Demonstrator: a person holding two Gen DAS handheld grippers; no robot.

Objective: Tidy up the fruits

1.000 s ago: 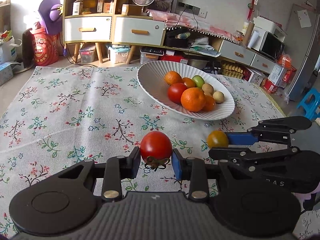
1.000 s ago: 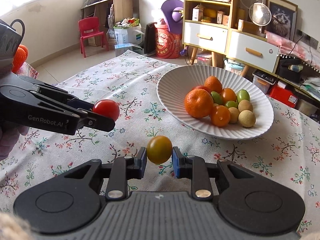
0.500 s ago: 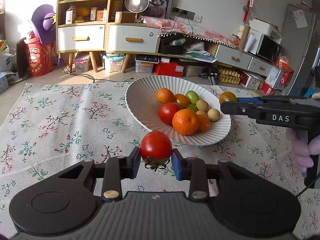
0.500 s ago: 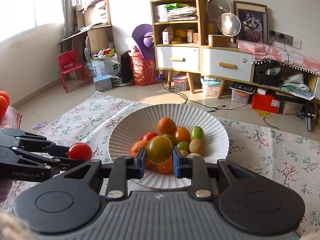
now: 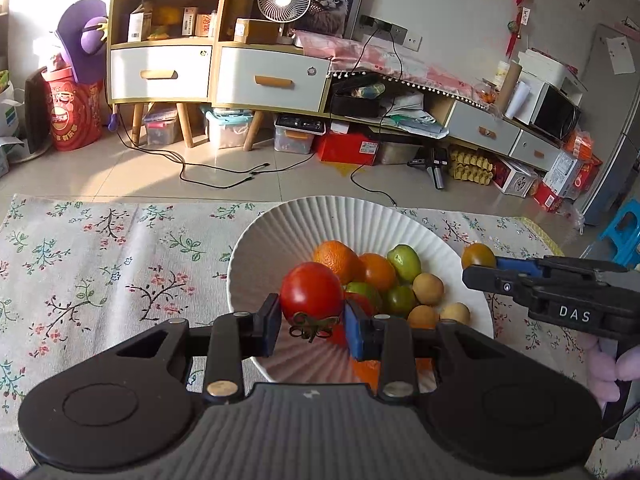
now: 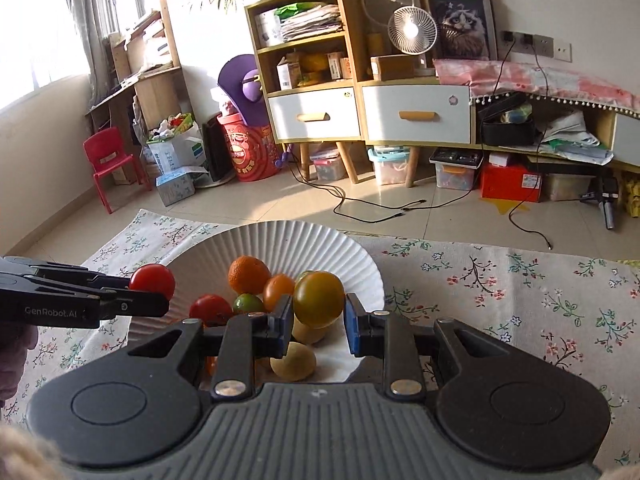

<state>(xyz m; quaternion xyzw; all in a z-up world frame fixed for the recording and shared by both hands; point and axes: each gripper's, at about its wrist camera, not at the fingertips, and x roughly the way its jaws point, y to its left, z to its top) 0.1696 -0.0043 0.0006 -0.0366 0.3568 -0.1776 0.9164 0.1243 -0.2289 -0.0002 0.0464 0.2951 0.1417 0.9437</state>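
Left wrist: tongs (image 5: pixel 311 326) clamp red tomato (image 5: pixel 311 295).

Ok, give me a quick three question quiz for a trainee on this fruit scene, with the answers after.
1. True or false: both grippers hold fruit.
2. Which gripper holds the round red tomato with the green stem?
3. What do both fruits hang above: A floral tablecloth, B white ribbed bowl, C floor?

Key:
1. True: left gripper and right gripper are each shut on one.
2. Left holds the red tomato; right holds the yellow-green tomato.
3. B, the white ribbed bowl.
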